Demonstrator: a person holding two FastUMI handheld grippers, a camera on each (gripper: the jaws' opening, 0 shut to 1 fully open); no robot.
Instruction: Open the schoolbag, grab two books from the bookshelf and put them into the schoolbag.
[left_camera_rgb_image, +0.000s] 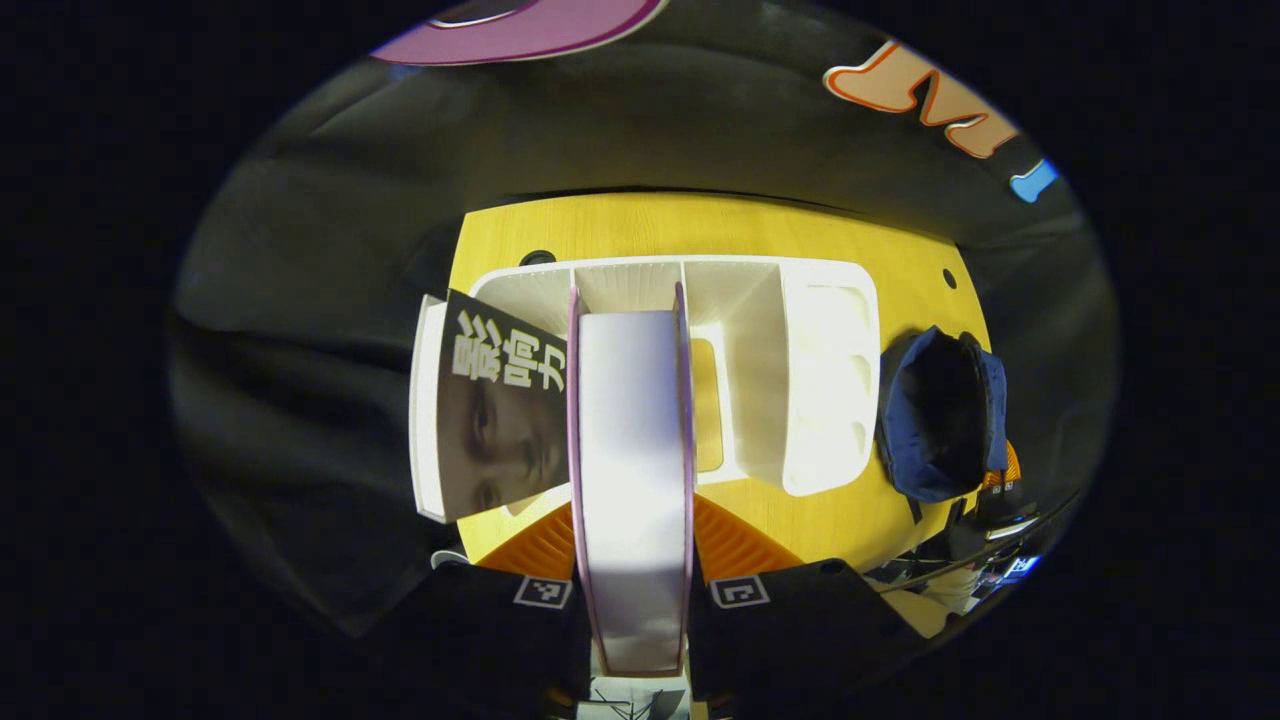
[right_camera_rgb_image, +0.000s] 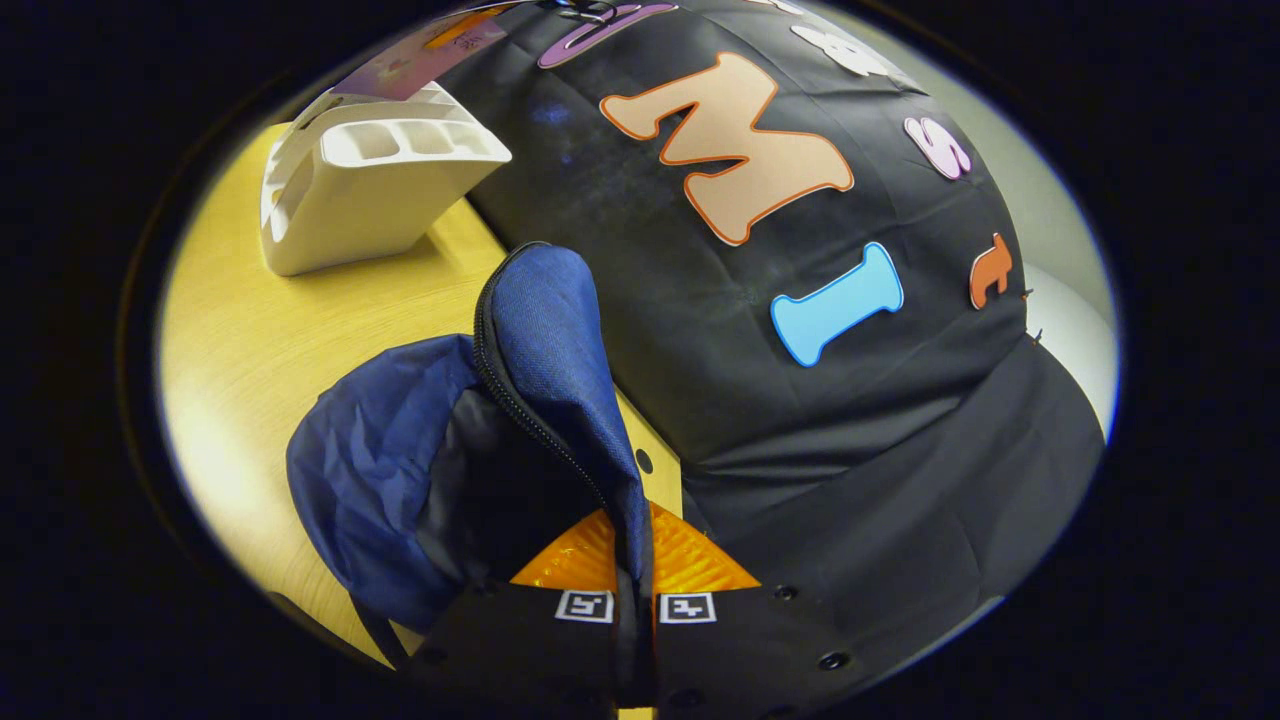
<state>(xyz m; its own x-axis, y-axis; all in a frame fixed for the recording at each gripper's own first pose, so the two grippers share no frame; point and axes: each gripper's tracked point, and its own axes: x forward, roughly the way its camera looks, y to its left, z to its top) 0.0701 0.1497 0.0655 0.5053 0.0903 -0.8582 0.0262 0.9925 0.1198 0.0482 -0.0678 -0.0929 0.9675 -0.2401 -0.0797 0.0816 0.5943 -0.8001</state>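
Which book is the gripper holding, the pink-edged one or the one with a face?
The pink-edged book, pinched edge-on between the left gripper fingers. The face-cover book stands untouched in the white bookshelf.

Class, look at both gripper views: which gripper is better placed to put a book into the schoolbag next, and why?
The left gripper: it already grips a pink-edged book above the bookshelf. The right gripper is busy pinching the schoolbag rim, holding it open.

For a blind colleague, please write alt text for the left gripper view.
The left gripper clamps a pink-covered book edge-on between its orange fingers, over a white plastic bookshelf on a yellow wooden table. A dark-covered book leans at the shelf's left; an open navy fabric schoolbag lies right.
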